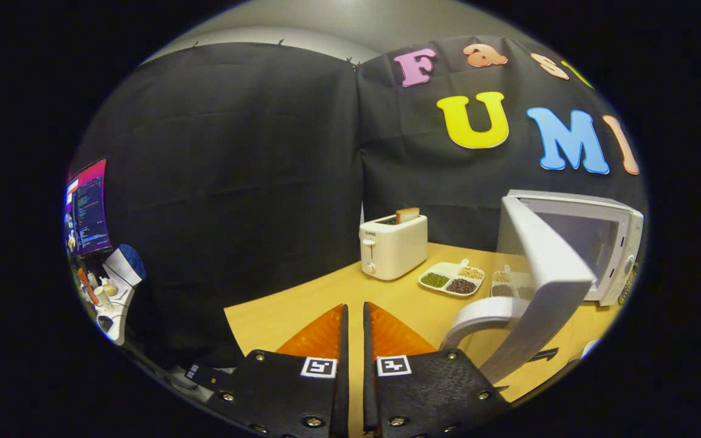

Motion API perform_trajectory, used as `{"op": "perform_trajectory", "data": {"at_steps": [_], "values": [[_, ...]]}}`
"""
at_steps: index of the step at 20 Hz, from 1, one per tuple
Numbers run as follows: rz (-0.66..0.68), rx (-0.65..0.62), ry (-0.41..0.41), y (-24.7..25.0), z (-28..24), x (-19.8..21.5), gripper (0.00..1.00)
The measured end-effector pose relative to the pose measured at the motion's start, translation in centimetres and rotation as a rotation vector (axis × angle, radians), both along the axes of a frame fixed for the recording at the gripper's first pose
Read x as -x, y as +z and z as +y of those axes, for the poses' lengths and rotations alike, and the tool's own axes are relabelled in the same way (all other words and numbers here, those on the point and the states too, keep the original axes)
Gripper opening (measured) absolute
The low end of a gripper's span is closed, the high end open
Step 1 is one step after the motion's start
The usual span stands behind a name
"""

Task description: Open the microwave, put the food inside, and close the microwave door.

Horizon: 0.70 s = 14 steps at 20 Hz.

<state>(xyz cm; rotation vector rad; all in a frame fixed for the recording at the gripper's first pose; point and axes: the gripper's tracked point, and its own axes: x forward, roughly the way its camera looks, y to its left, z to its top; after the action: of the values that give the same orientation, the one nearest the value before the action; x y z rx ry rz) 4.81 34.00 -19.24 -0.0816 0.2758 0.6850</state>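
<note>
Seen from the gripper view, the gripper [354, 316] hangs above the near part of the wooden table [302, 304], its fingers pressed almost together with a thin slit between them and nothing held. To the right stands the white microwave [606, 243], its door [548, 286] swung wide open toward the near side, the curved handle [478, 316] just right of the fingers. Beyond the fingers lies a divided plate of food [453, 278], left of the microwave. Farther left stands a white toaster [393, 246] with a slice of bread [407, 214] in it.
</note>
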Motion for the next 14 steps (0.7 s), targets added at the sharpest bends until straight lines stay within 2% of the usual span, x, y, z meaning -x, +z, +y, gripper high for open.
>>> {"op": "perform_trajectory", "data": {"at_steps": [2, 3, 4, 8, 14], "values": [[-0.049, 0.047, -0.059, -1.6, -1.0, -1.6, 0.10], [-0.055, 0.063, -0.063, -2.1, -1.5, -1.5, 0.10], [-0.059, 0.065, -0.076, -2.7, -1.8, -2.2, 0.01], [-0.135, 0.114, -0.111, -2.4, -4.5, -2.5, 0.01], [-0.109, 0.160, -0.183, -2.2, -9.7, -3.2, 0.01]]}}
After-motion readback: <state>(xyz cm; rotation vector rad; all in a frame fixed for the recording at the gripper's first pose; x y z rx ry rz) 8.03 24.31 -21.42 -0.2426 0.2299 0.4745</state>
